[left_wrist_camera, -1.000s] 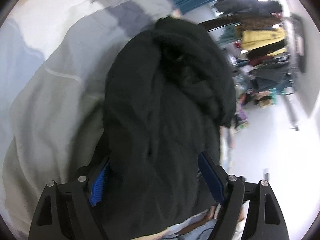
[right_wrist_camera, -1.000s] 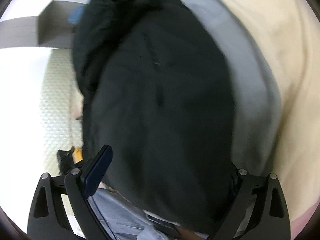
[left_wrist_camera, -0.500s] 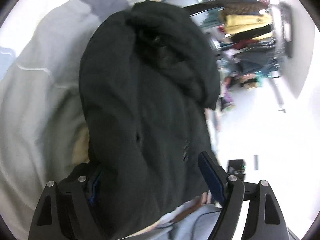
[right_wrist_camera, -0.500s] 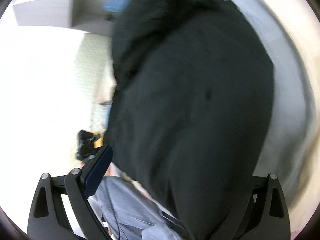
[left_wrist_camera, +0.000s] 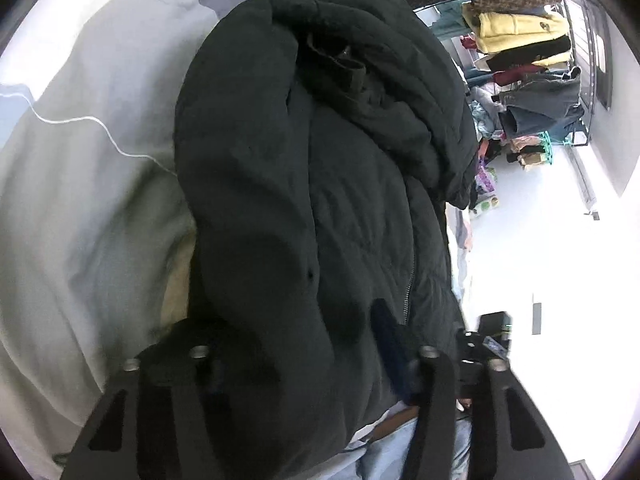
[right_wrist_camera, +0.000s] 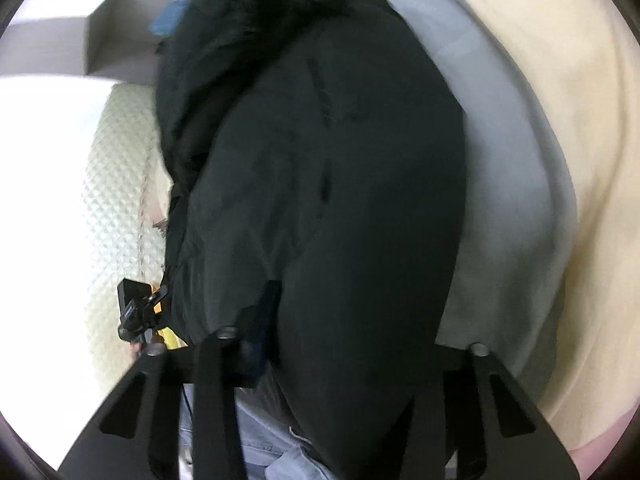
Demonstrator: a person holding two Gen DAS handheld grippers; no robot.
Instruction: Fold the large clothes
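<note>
A bulky black padded jacket (left_wrist_camera: 320,184) with a zip and hood fills the left wrist view, bunched over a grey bed cover. My left gripper (left_wrist_camera: 296,344) is shut on the jacket's near edge, its fingers partly buried in the fabric. The same jacket (right_wrist_camera: 320,184) fills the right wrist view. My right gripper (right_wrist_camera: 352,320) is shut on a thick fold of it; the right finger is hidden under the cloth.
A grey and white bed cover (left_wrist_camera: 80,168) lies left of the jacket, and cream bedding (right_wrist_camera: 568,128) lies right of it. A rack of hung clothes (left_wrist_camera: 528,48) stands at the far right. White floor (left_wrist_camera: 540,264) and the person's jeans (right_wrist_camera: 272,456) show below.
Both grippers have closed in on the jacket's near edge, with fingers now sunk in the fabric. The jacket has shifted a little in both views.
</note>
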